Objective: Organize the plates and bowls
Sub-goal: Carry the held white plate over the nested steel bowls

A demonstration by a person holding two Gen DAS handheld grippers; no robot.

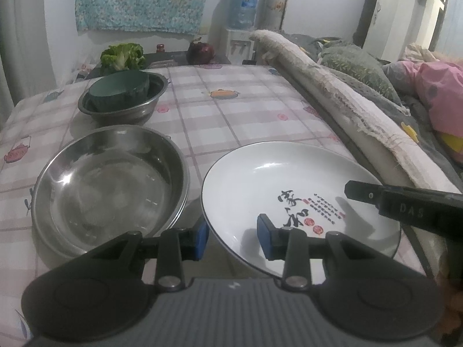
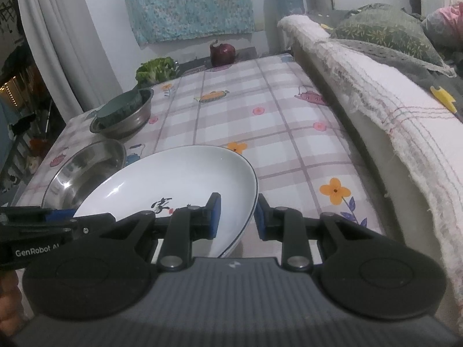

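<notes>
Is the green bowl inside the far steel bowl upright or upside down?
Upside down: the green bowl shows its flat base on top, tilted against the far steel bowl's wall.

Both cameras sit on the wrists and look forward and down along their jaws, close over the near end of the counter [image 1: 237, 107]. Both views share the white plate [image 1: 289, 190], the steel bowls and the far wall; the right one looks from further right.

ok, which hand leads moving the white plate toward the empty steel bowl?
Left, probably: left gripper holds the white plate rim beside the steel bowl; right gripper holds the opposite rim.
</notes>
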